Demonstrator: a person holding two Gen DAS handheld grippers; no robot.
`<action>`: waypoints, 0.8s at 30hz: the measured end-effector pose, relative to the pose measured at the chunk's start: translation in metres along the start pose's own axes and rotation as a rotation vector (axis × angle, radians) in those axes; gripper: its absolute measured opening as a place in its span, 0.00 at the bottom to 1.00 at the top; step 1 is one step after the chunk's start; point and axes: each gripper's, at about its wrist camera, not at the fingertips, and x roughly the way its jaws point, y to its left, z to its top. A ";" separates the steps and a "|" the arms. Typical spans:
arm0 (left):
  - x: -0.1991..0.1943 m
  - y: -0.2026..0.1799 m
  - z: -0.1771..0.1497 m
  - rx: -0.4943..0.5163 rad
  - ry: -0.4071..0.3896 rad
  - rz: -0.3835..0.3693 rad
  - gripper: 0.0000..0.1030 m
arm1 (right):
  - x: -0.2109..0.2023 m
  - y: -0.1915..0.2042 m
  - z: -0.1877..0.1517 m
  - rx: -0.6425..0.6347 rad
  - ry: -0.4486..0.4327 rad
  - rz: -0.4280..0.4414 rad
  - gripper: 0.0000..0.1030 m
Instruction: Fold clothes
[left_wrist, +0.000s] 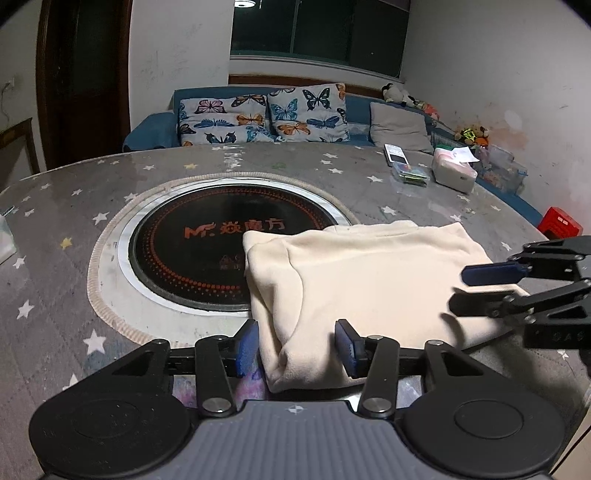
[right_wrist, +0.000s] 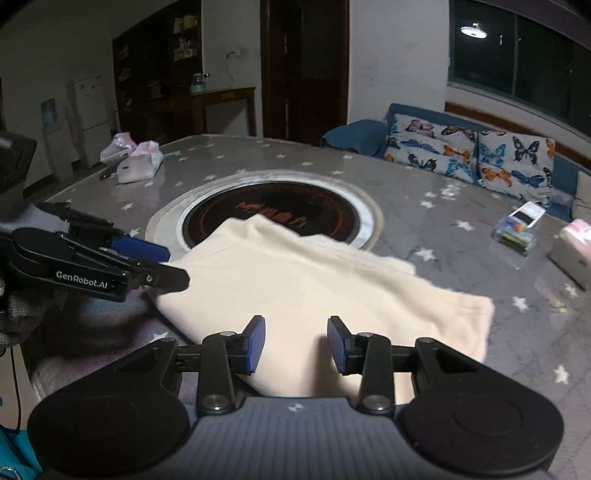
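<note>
Two grippers: both held low over one folded garment at the near edge of a round table.
Table (left_wrist: 74, 221): grey covering printed with pale stars; a black round cooktop (left_wrist: 192, 258) with orange lettering sits in a ring at its centre.
Garment (left_wrist: 369, 280): cream fleece, folded into a rough rectangle, lying flat on the table; its far corner overlaps the cooktop.
Table clutter: white tissue box (left_wrist: 454, 170), small clear box of coloured items (left_wrist: 410, 173), pink packets (right_wrist: 140, 162) on the far side.
Room: blue sofa (left_wrist: 147, 133) with butterfly cushions (left_wrist: 306, 114), dark window (left_wrist: 317, 29), dark wooden door (right_wrist: 303, 66).
Left gripper (left_wrist: 297, 345): jaws parted, straddling the garment's near left corner; blue pads clear of the cloth.
Right gripper (right_wrist: 295, 345): jaws parted above the garment's near edge, gripping nothing.
</note>
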 end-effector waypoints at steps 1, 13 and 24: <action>0.000 0.000 -0.001 0.000 0.001 0.002 0.50 | 0.003 0.001 -0.002 -0.001 0.009 0.003 0.36; 0.001 0.002 -0.005 -0.022 0.014 0.006 0.56 | 0.005 0.015 0.008 -0.056 0.012 0.026 0.38; -0.009 0.009 -0.003 -0.045 -0.014 0.003 0.58 | 0.010 0.025 0.014 -0.102 0.031 0.049 0.38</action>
